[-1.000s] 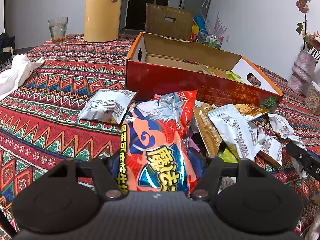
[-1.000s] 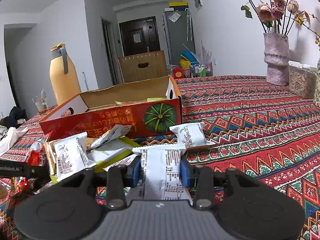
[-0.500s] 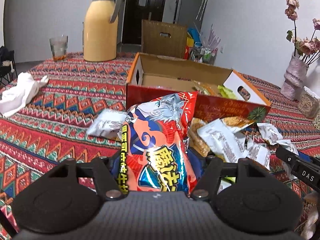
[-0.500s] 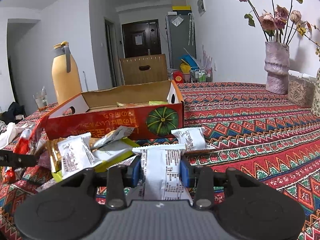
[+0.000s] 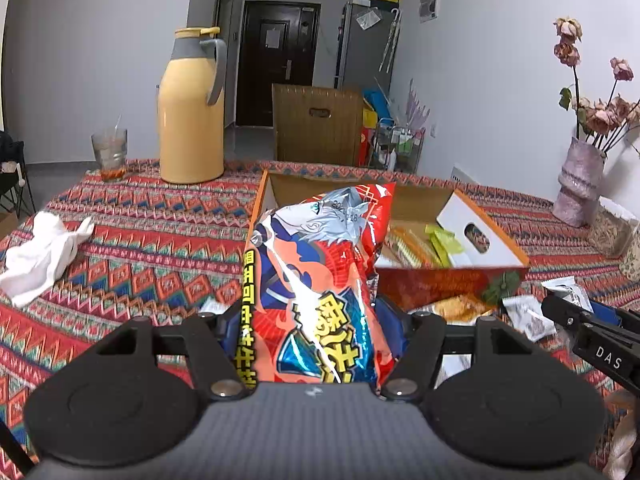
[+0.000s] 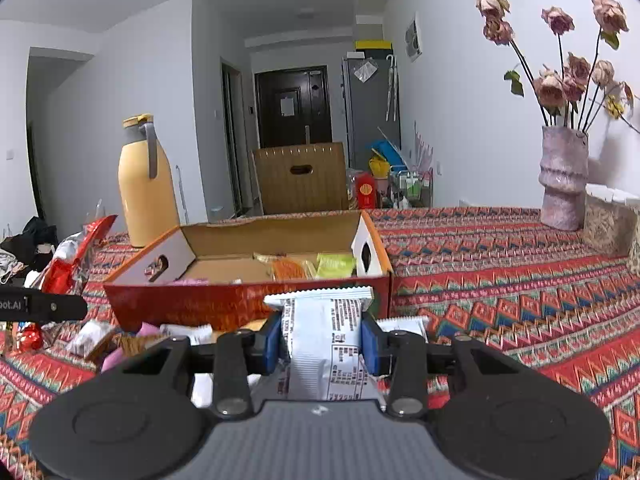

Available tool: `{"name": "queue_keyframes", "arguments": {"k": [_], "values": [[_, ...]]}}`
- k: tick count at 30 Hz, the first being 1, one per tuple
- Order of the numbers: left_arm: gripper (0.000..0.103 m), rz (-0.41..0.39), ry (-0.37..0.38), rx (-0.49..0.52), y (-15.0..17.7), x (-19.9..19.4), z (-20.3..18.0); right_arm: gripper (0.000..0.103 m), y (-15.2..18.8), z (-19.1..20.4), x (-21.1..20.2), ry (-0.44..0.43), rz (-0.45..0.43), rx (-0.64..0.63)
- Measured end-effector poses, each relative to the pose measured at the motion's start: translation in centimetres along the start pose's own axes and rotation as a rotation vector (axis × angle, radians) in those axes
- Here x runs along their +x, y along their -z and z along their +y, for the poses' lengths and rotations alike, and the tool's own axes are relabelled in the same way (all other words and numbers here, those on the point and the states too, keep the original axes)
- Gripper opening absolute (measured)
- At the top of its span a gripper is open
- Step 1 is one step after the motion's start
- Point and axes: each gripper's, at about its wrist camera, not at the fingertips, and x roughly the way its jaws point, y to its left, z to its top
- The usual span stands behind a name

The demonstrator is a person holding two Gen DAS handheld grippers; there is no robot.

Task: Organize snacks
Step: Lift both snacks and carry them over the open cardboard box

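My left gripper (image 5: 316, 320) is shut on a large red and blue snack bag (image 5: 320, 272) and holds it upright above the table, in front of the open red cardboard box (image 5: 452, 280). My right gripper (image 6: 322, 340) is shut on a small white snack packet (image 6: 324, 344), lifted in front of the same box (image 6: 192, 304). The box holds several orange and green packets (image 6: 312, 266). Loose packets (image 6: 120, 340) lie on the cloth before the box. The right gripper shows at the right edge of the left wrist view (image 5: 592, 336).
A yellow thermos jug (image 5: 192, 108) and a glass (image 5: 110, 152) stand at the far left of the patterned table. A white cloth (image 5: 40, 256) lies left. A vase of dried flowers (image 6: 562, 184) and a container (image 6: 608, 220) stand right. A brown chair back (image 5: 316, 124) is behind the table.
Both grippers have risen with their packets; the views now look down into the box. The pile of loose snacks has dropped lower in both views.
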Motion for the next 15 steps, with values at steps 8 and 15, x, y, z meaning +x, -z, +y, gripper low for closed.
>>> {"name": "queue_keyframes", "arguments": {"k": [8,15], "values": [[0.066,-0.040,-0.004,0.021,-2.8,1.2,-1.1,0.039,-3.4,0.7,2.0,0.002,-0.053,-0.013],[0.066,-0.056,-0.012,0.026,-5.1,3.1,-1.6,0.039,-6.1,1.2,4.8,-0.014,-0.077,-0.032]]}}
